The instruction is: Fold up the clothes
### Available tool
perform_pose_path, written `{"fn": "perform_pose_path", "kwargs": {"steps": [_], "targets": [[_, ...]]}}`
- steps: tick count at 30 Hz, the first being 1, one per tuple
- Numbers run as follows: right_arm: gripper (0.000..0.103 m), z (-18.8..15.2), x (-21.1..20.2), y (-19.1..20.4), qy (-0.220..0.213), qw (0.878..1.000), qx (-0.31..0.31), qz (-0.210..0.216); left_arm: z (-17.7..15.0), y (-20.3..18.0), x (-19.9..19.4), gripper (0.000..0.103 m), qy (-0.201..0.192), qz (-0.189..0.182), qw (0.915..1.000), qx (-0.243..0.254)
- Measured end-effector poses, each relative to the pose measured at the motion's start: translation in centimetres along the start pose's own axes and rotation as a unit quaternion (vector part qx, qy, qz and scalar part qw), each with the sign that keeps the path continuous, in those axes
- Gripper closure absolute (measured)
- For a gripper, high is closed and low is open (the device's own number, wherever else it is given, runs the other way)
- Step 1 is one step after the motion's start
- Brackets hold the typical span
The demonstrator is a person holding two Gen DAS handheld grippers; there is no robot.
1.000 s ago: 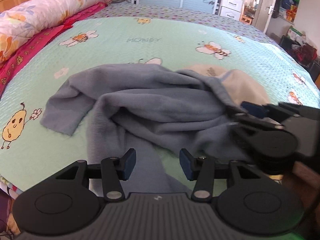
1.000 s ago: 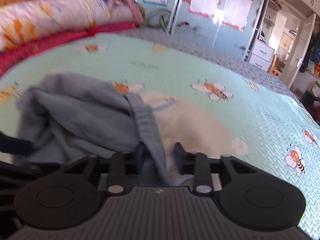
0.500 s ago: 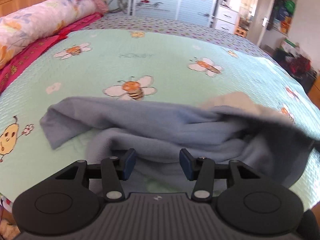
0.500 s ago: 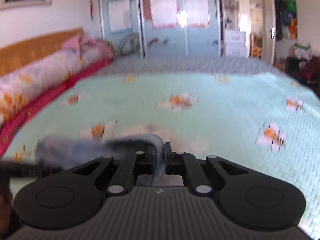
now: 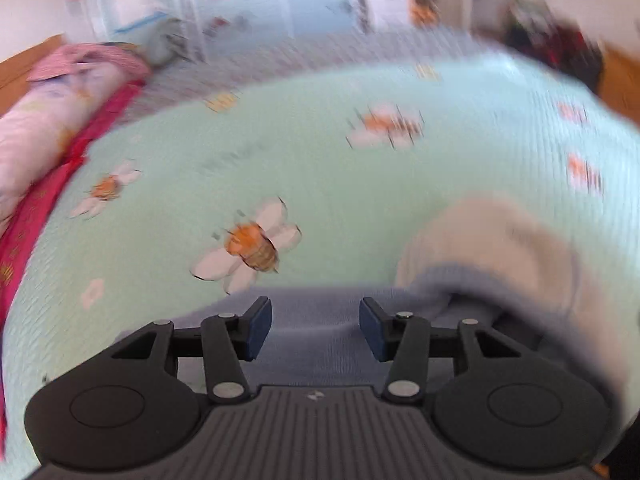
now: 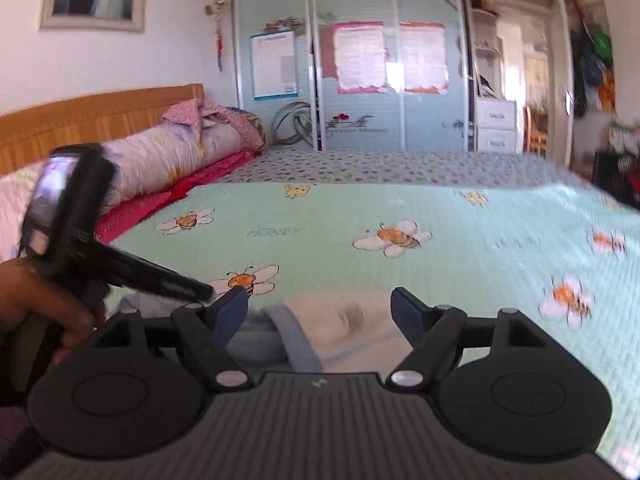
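A grey-blue garment (image 5: pixel 316 336) lies on the green bee-print bedspread (image 5: pixel 340 184), close under both grippers, with a cream garment (image 5: pixel 492 236) beside it on the right. In the right wrist view the grey-blue cloth edge (image 6: pixel 294 338) lies over the cream garment (image 6: pixel 352 328). My left gripper (image 5: pixel 315 330) is open and empty above the grey-blue cloth. It also shows at the left of the right wrist view (image 6: pixel 120 268), held in a hand. My right gripper (image 6: pixel 320 312) is open and empty above both garments. The left wrist view is blurred.
Rolled floral bedding (image 6: pixel 176 160) and a red sheet (image 6: pixel 160 200) run along the left by the wooden headboard (image 6: pixel 100 116). A wardrobe (image 6: pixel 360 60) and white drawers (image 6: pixel 496 124) stand beyond the bed's far end.
My right gripper was shut on the grey-blue cloth and has opened and let it go. The garment was dragged toward me. Both views now look further across the bed.
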State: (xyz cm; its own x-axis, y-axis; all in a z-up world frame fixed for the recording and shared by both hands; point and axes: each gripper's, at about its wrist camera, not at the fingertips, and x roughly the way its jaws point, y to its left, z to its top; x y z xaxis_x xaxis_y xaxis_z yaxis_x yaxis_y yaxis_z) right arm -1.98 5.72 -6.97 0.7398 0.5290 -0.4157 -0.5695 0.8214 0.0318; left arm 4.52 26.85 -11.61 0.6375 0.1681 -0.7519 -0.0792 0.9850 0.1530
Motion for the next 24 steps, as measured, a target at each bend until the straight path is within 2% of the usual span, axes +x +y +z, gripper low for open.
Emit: {"fn": "perform_pose_path", "kwargs": {"steps": [4, 6, 7, 8, 9, 10, 11, 13, 16, 18, 20, 24], "targets": [[0.028, -1.9, 6.7, 1.5, 0.093, 0.993, -0.070, -0.023, -2.4, -0.1, 3.6, 0.051, 0.047, -0.027, 0.9984, 0.016], [0.055, -3.2, 8.9, 1.0, 0.133, 0.988, -0.074, -0.031, -4.2, -0.1, 4.4, 0.051, 0.045, -0.032, 0.9983, 0.017], [0.077, -3.6, 9.4, 0.4, 0.145, 0.987, -0.061, -0.029, -4.9, 0.0, 4.6, 0.051, 0.037, -0.033, 0.9986, 0.016], [0.087, -3.9, 9.7, -0.2, 0.154, 0.987, -0.047, -0.025, -5.5, 0.1, 4.5, 0.055, 0.022, -0.034, 0.9991, 0.015], [0.090, -3.9, 9.6, -0.5, 0.150, 0.988, -0.041, -0.025, -5.9, 0.2, 4.4, 0.062, 0.010, -0.037, 0.9992, 0.009], [0.094, -3.5, 8.9, -1.0, 0.136, 0.990, -0.031, -0.032, -6.0, 0.5, 4.2, 0.084, 0.004, -0.042, 0.9991, -0.004], [0.094, -3.2, 8.1, -1.5, 0.120, 0.992, -0.019, -0.039, -5.8, 1.0, 3.8, 0.093, -0.001, -0.047, 0.9986, -0.022], [0.094, -1.9, 6.2, -3.0, 0.085, 0.995, 0.016, -0.049, -5.1, 1.7, 2.5, 0.096, -0.021, -0.056, 0.9970, -0.050], [0.094, 0.4, 3.3, -5.5, 0.028, 0.996, 0.042, -0.074, -3.0, 2.0, -0.3, 0.097, -0.054, -0.049, 0.9960, -0.052], [0.094, 1.8, 2.1, -7.4, 0.005, 0.995, 0.069, -0.074, -2.4, 1.9, -3.2, 0.097, -0.079, -0.056, 0.9943, -0.044], [0.094, 1.6, 0.9, -8.1, -0.002, 0.994, 0.080, -0.078, -2.2, 1.5, -6.0, 0.097, -0.103, -0.068, 0.9919, -0.033], [0.094, -0.7, 0.0, -9.1, 0.021, 0.991, 0.097, -0.088, -4.0, 0.2, -9.0, 0.101, -0.107, -0.078, 0.9912, -0.011]]}}
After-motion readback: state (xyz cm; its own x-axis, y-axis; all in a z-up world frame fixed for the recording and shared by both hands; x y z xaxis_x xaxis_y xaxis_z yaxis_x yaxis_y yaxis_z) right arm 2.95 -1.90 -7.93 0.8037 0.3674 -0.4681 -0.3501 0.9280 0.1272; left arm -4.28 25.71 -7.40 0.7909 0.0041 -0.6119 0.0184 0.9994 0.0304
